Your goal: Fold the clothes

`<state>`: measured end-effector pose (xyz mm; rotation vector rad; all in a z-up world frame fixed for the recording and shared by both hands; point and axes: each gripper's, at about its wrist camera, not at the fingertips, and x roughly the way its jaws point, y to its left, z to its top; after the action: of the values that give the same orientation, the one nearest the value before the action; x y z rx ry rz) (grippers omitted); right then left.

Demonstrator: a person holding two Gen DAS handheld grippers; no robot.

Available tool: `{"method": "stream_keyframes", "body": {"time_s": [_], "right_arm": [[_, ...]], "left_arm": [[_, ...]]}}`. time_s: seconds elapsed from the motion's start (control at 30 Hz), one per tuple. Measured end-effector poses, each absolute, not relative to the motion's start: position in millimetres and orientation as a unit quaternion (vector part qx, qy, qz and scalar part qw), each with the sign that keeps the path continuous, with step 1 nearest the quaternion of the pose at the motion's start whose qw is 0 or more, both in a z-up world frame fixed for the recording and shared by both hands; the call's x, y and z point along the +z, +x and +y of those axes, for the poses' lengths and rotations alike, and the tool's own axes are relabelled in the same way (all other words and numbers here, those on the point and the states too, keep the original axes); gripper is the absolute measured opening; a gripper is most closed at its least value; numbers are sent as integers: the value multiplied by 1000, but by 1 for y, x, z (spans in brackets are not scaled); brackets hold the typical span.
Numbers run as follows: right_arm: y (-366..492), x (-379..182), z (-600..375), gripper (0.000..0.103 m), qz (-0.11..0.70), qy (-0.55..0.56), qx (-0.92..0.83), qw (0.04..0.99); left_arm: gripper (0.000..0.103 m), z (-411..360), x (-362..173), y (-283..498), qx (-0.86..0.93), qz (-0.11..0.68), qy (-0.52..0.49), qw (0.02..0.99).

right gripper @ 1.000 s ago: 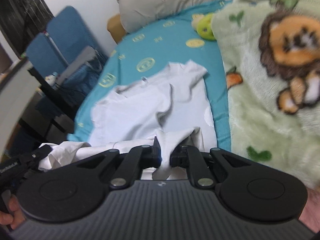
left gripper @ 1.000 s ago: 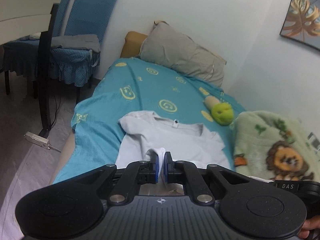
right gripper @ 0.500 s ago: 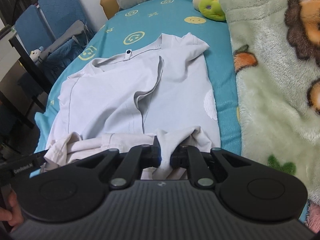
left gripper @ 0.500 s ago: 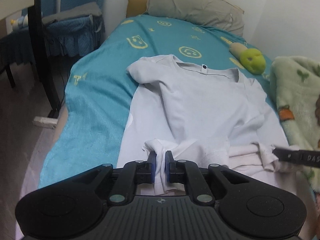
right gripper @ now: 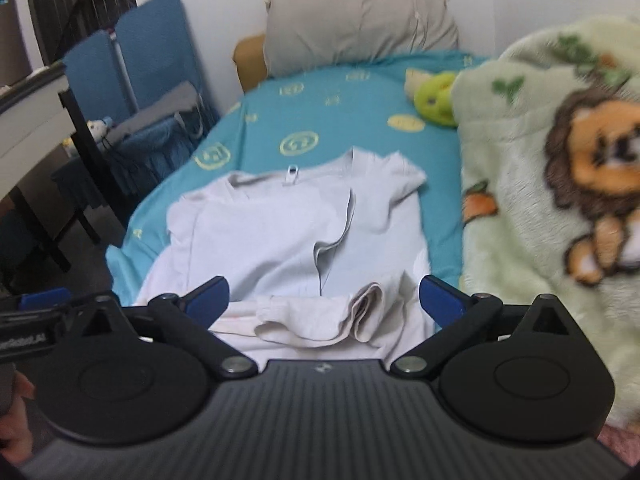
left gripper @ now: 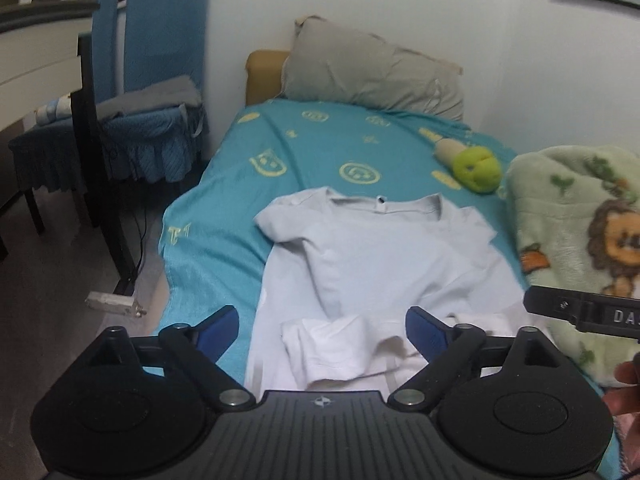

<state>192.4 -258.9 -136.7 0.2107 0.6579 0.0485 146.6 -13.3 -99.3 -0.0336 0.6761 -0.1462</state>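
A pale grey T-shirt point(left gripper: 384, 256) point(right gripper: 280, 232) lies on the teal bedsheet point(left gripper: 304, 152) point(right gripper: 320, 120), collar toward the pillow and sleeves folded inward. Its near hem lies rumpled in front of both grippers. My left gripper point(left gripper: 322, 326) is opening, its blue pads spread wide on either side of the bunched hem point(left gripper: 340, 352) and not touching it. My right gripper point(right gripper: 324, 296) is opening too, jaws wide apart around a rolled fold of the hem point(right gripper: 360, 312), with no pad pressing on it. In the left wrist view the right gripper's body point(left gripper: 584, 312) shows at the right edge.
A green lion-print blanket point(left gripper: 580, 232) point(right gripper: 540, 200) covers the bed's right side. A green plush toy point(left gripper: 476, 168) point(right gripper: 434, 100) and a grey pillow point(left gripper: 372, 72) point(right gripper: 360, 28) lie at the head. Blue chairs point(left gripper: 152, 92) and a table leg point(left gripper: 100, 184) stand on the left.
Both grippers held the hem shut a moment ago; now both have opened wide and let the hem drop onto the bed. Both views have tilted up a little.
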Motion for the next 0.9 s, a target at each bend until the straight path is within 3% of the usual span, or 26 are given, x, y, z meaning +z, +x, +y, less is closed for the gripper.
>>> {"method": "stream_keyframes", "body": {"time_s": [0.17,0.33,0.67,0.9], "right_arm": [[158,-121,-259,103,303,102,15,947],[127,-108,-262,103,291,99,-1,952],[111,-132,-294,103,347,249,-16,904],[121,-147,-300,103,364,312,-8,878]], "left_arm": [[98,-7,-82,109,-77,346,-37,935],[98,22,-80,84,-94,397,-147,901],[97,63,-143,80,-73,540,-334,769],[85,79,-181,93,-38,558,-406,722]]}}
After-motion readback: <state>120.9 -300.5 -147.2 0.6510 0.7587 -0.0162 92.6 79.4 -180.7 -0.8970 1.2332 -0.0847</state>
